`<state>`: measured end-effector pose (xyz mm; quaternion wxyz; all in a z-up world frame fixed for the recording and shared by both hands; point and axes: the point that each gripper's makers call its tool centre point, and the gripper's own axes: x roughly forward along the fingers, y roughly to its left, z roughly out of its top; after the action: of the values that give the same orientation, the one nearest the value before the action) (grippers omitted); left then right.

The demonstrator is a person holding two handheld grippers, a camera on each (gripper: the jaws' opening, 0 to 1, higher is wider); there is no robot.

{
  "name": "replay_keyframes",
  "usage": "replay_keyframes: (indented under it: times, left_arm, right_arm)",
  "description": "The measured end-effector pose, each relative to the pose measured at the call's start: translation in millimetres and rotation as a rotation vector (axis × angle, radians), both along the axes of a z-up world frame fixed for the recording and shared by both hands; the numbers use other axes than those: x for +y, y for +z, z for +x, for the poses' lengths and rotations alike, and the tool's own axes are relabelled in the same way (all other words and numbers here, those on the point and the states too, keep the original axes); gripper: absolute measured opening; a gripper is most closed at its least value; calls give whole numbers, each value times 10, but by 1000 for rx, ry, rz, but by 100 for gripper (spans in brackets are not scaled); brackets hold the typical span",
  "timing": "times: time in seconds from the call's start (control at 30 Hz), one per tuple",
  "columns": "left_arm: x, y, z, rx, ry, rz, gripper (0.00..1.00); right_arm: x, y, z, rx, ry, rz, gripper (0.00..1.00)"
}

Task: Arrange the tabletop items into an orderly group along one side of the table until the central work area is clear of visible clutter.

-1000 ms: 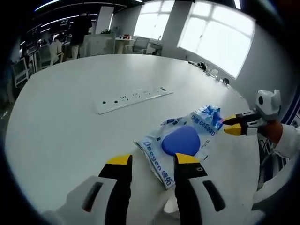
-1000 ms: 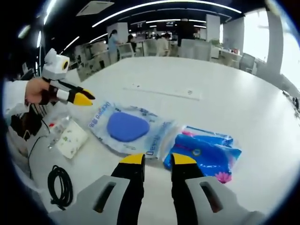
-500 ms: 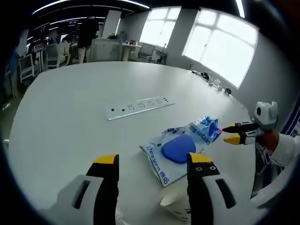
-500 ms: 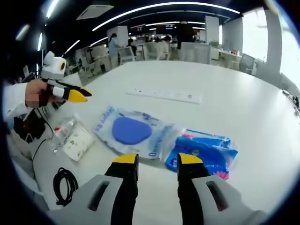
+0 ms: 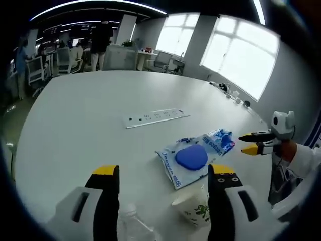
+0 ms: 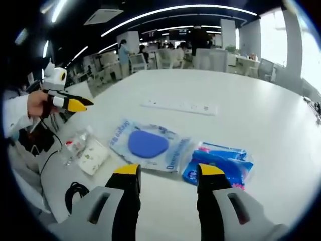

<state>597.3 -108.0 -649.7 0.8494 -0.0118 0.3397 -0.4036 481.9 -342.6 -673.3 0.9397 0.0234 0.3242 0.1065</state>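
Clear packet, blue pad inside, flat | blue pack beside, perhaps tissues | both grippers agape, empty.

On the table: two packets, one cup, one bottle, one cable, one power strip.

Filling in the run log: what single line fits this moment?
left gripper: open, empty | right gripper: open, empty | sponge pack, tissue pack, cup, bottle: on table, ungrouped
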Motion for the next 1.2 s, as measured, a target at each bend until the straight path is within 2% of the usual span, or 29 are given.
replay_keyframes:
  times: [0.23, 0.67, 1.2]
  left_arm:
    - [164, 107, -94, -21, 30, -2, 78]
    - [499, 273, -424, -42, 118, -19, 87]
    - [774, 424, -939, -65, 171, -27, 88]
  right_arm:
    - [84, 58, -58, -5, 14, 4, 45]
    - [262, 161, -240, -16, 39, 12, 46]
    - [459, 347, -491, -41, 78, 8, 45]
